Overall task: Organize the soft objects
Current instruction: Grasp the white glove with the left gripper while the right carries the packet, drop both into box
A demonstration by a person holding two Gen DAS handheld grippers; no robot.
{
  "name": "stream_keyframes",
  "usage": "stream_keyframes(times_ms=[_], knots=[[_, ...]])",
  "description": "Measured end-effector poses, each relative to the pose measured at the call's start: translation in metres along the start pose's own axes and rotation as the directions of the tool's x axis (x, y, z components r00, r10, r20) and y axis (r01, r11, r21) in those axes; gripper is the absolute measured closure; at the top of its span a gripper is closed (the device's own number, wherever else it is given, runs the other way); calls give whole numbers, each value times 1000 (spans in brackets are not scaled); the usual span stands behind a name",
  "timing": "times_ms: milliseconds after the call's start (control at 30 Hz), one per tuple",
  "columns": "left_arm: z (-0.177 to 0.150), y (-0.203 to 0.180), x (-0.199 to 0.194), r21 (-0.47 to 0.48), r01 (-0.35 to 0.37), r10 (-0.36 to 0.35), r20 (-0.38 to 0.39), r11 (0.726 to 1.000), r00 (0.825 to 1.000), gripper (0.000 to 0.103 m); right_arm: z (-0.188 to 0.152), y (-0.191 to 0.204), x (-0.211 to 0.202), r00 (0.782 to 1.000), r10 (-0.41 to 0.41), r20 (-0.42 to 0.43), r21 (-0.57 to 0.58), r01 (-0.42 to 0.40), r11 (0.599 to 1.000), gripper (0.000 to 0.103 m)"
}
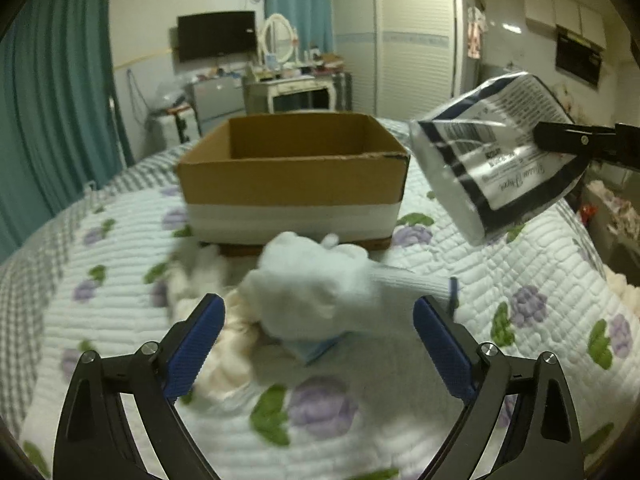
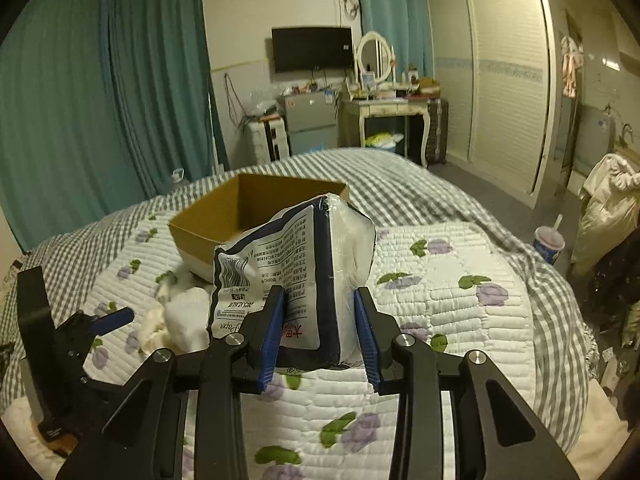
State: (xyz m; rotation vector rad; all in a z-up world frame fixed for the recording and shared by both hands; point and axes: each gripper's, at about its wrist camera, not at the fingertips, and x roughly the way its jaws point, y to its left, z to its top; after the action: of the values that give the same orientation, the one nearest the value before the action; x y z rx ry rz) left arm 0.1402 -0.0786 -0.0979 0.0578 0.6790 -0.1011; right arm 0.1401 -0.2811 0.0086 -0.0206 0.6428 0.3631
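An open cardboard box [image 1: 294, 178] stands on the flowered quilt; it also shows in the right wrist view [image 2: 224, 216]. My right gripper [image 2: 320, 320] is shut on a white and navy tissue pack [image 2: 296, 264] and holds it in the air, right of the box in the left wrist view [image 1: 496, 164]. My left gripper [image 1: 320, 320] is open just above a white sock [image 1: 316, 292] lying on a pile of cream soft items [image 1: 224, 344] in front of the box. The left gripper also shows in the right wrist view [image 2: 108, 320].
The quilt [image 2: 460, 312] covers the bed, with a grey checked blanket [image 2: 400, 176] behind. A drink cup [image 2: 549, 242] stands beyond the bed's right edge. A dresser, fridge and wardrobe line the far wall.
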Motion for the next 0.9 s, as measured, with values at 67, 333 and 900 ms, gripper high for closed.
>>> stream_keyframes(times_ms=[67,333,900], knots=[[4,-1,17,6,-9,9,-15,1000,1000,7,-3,-8,14,1000,7,-22,-4,-7,1000,68],[7,1,30,7,11,-11,-6,1000,1000,48,-11,-15,36,998,-4,-69,-35,2,999,68],[75,31,-93,-20,-37,40,160,999,986,57,23,37,-49,985,-82,152,-57,92,994,68]])
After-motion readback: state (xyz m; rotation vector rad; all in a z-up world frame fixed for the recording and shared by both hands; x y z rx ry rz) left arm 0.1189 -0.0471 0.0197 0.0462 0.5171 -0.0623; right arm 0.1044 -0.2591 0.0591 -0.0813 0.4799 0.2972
